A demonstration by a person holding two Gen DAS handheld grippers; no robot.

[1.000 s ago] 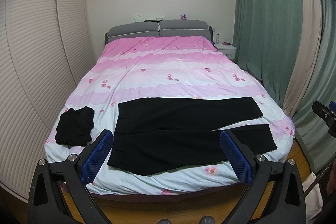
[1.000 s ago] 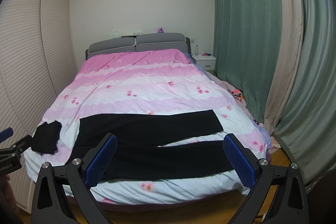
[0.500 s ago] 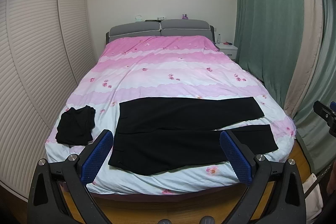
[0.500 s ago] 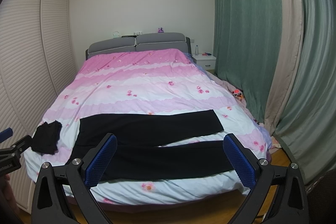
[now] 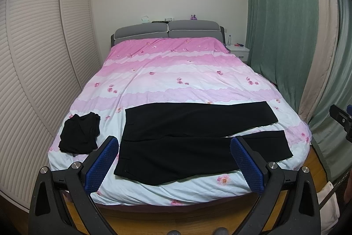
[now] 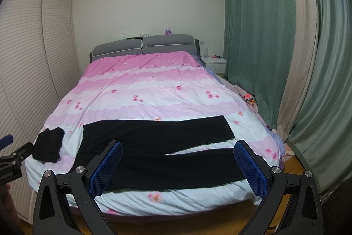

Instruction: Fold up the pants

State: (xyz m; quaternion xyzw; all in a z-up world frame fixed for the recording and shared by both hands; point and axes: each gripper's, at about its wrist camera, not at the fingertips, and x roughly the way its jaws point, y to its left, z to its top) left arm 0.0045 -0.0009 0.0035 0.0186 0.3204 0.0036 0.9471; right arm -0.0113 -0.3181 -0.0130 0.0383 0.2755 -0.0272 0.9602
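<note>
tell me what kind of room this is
Almost certainly a home bedroom: a large bed under a pink floral quilt with a grey padded headboard, a white nightstand beside it, and louvred wardrobe doors along the wall. Black pants lie flat on the quilt.

The left tongs [image 5: 174,164] fill the bottom of the left wrist view: two matte black arms shaped like open triangular frames, each with a cut-out window. Each arm ends in a long blue pad [image 5: 101,165] with a fine diamond-grid texture. Round silver screws [image 5: 44,169] sit at the joints, two on each side. The right tongs [image 6: 177,167] in the right wrist view are built the same way, black frames, blue gridded pads [image 6: 251,169] and silver screw heads [image 6: 275,169]. At the left edge of that view, part of the other tool shows: a black clamp-like bracket with small white lettering and a blue tip.
</note>
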